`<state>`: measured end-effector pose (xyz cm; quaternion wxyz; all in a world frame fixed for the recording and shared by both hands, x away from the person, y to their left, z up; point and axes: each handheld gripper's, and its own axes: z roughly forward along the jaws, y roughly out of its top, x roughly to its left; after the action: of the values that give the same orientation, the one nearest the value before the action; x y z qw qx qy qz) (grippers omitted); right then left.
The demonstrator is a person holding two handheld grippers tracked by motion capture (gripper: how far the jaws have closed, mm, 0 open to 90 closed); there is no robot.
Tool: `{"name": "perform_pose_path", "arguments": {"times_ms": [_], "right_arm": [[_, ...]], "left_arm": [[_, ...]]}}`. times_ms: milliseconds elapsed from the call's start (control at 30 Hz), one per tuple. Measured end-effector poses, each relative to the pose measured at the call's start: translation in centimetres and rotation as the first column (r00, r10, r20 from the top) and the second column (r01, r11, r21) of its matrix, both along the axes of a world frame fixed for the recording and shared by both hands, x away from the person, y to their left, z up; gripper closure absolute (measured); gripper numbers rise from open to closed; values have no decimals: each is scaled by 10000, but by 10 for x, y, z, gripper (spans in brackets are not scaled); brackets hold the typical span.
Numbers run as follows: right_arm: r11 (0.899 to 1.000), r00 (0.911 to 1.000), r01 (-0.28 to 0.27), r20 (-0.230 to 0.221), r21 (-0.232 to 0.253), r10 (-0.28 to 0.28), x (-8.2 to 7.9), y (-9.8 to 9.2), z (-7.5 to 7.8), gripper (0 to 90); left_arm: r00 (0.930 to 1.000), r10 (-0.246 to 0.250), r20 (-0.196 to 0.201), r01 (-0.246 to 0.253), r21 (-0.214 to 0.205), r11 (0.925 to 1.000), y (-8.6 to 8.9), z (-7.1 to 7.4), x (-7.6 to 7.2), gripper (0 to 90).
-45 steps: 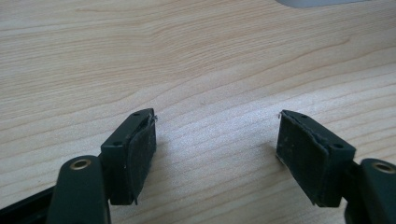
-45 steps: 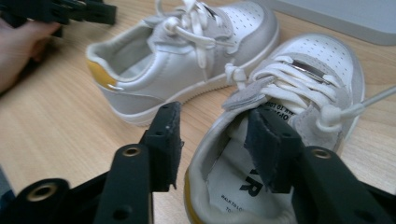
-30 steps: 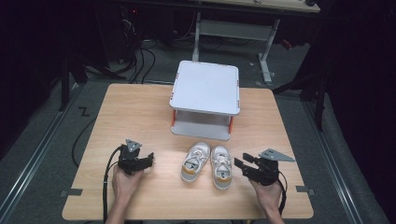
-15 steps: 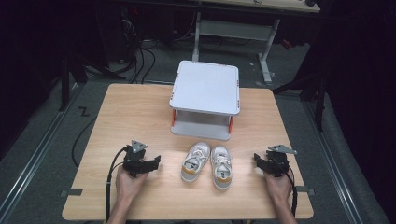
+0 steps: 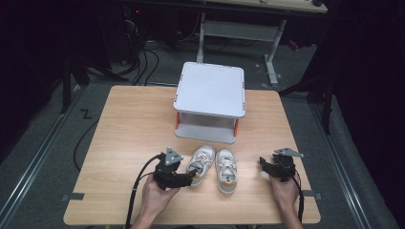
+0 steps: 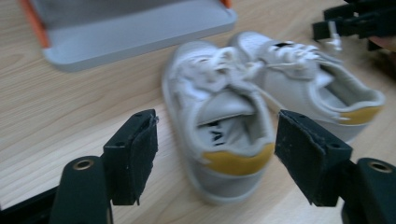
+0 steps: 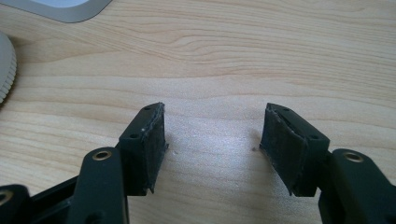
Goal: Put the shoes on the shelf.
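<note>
1. Shoes: 2 small white ones with yellow heel tabs sit side by side on the table [image 5: 119,124], toes toward the grey stand [image 5: 210,100].
2. Left gripper [image 5: 188,175] has swung in from well off to the side of the pair; the left shoe [image 6: 219,126] now lies between and just beyond its jaws, heel nearest them.
3. Its jaws have just been closing a little but stand wide; the pads flank the heel without touching it, so nothing is held.
4. Right gripper [image 5: 265,164] has dropped toward the table and turned its jaws toward the pair, stopping apart from the right shoe [image 5: 226,171].
5. Its jaws have just been opening; bare wood lies between them.
6. Meaning: the left side looks lined up for a heel grab, likely 1 shoe per gripper.
</note>
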<state>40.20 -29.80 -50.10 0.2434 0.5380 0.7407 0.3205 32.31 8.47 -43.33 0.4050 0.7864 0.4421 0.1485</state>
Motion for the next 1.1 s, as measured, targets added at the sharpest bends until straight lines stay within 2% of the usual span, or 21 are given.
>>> {"name": "perform_pose_path", "arguments": {"times_ms": [67, 100, 167, 300, 400, 433, 567, 633, 767, 833, 900, 1033, 1100], "right_arm": [[10000, 10000, 3, -2, 9, -3, 0, 0, 0, 396], [10000, 10000, 2, 0, 6, -2, 0, 0, 0, 396], [10000, 10000, 2, 0, 8, -2, 0, 0, 0, 396], [10000, 10000, 0, -2, 18, 0, 0, 0, 0, 396], [10000, 10000, 4, -2, 11, -4, 0, 0, 0, 396], [10000, 10000, -3, 4, -3, 3, 0, 0, 0, 396], [10000, 10000, -6, -1, 7, 6, 0, 0, 0, 396], [10000, 10000, 0, -1, 12, 0, 0, 0, 0, 396], [10000, 10000, -14, 16, -22, 14, 0, 0, 0, 396], [10000, 10000, -12, 13, -27, 12, 0, 0, 0, 396], [10000, 10000, -12, 14, -27, 12, 0, 0, 0, 396], [10000, 10000, -6, 15, -36, 6, 0, 0, 0, 396], [10000, 10000, -7, 16, -37, 7, 0, 0, 0, 396]], "left_arm": [[9997, -263, -22, 264, 106, 9996, -11, 2, -1, 319], [9989, -435, -154, 437, 135, 9990, -19, 2, -1, 329], [9984, -521, -235, 525, 170, 9985, -25, 1, -1, 329], [9963, -643, -578, 670, 453, 9967, -41, -5, 1, 331], [9957, -654, -654, 693, 587, 9959, -49, -8, 1, 331], [9937, -674, -900, 731, 617, 9954, -55, -10, 2, 326], [9935, -617, -953, 697, 829, 9941, -63, -13, 4, 286], [9926, -541, -1083, 628, 784, 9949, -65, -14, 6, 284], [9902, -438, -1323, 489, 352, 9982, -67, -14, 10, 287], [9885, -238, -1492, 267, 174, 9995, -70, -14, 13, 279], [9873, -183, -1581, 204, 114, 9997, -71, -15, 13, 272], [9827, -46, -1851, -19, -346, 9994, -75, -14, 16, 256], [9810, -6, -1940, -72, -391, 9992, -78, -13, 18, 261]]}}
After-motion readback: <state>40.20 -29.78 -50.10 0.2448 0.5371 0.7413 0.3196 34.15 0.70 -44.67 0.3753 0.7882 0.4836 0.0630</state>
